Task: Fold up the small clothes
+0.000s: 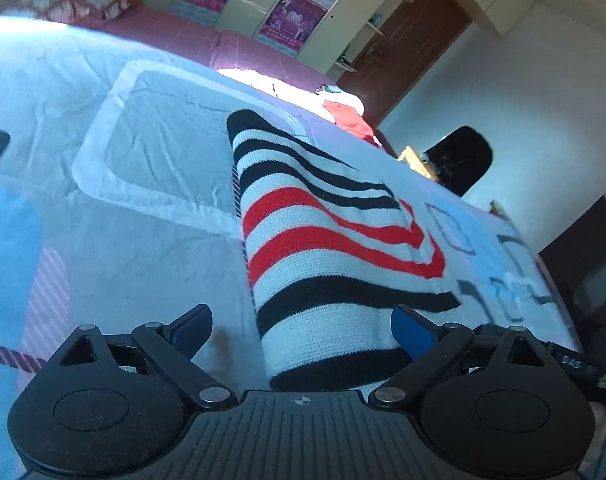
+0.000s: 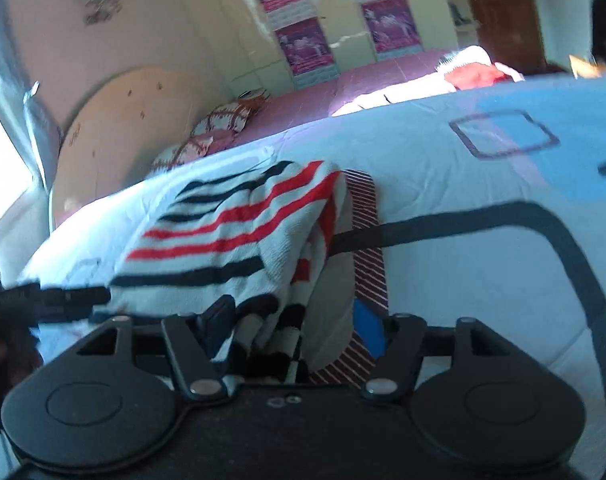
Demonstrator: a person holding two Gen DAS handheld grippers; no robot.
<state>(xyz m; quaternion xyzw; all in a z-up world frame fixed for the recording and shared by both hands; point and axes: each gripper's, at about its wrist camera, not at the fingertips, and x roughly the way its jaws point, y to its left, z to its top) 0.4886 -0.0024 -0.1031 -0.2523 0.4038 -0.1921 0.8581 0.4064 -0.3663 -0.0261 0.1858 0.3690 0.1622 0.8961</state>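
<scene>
A pale blue patterned bedspread (image 1: 115, 248) stretches ahead of both claws, with a pink bed (image 2: 303, 100) and postered wardrobe doors (image 1: 299, 20) well beyond. On the spread, straight ahead of the left claw (image 1: 303, 332), lies the striped knitted garment (image 1: 323, 240), white with black and red bands, doubled along its left edge; its near end runs in between the blue-padded fingers (image 1: 415, 332), which stand wide apart and do not visibly pinch it. The right claw (image 2: 299, 328) meets the same garment from the other side: a bunched corner sits between its fingers, also set fairly wide, though blur leaves it unclear whether they grip the cloth. The left tool's dark tip (image 2: 51, 300) pokes in at the far left of that view. A red cloth (image 2: 475, 76) lies well behind. By the look of it, one fold is made and the next is being set up; that calls for closing on the near edge with both claws and carrying it over evenly.
</scene>
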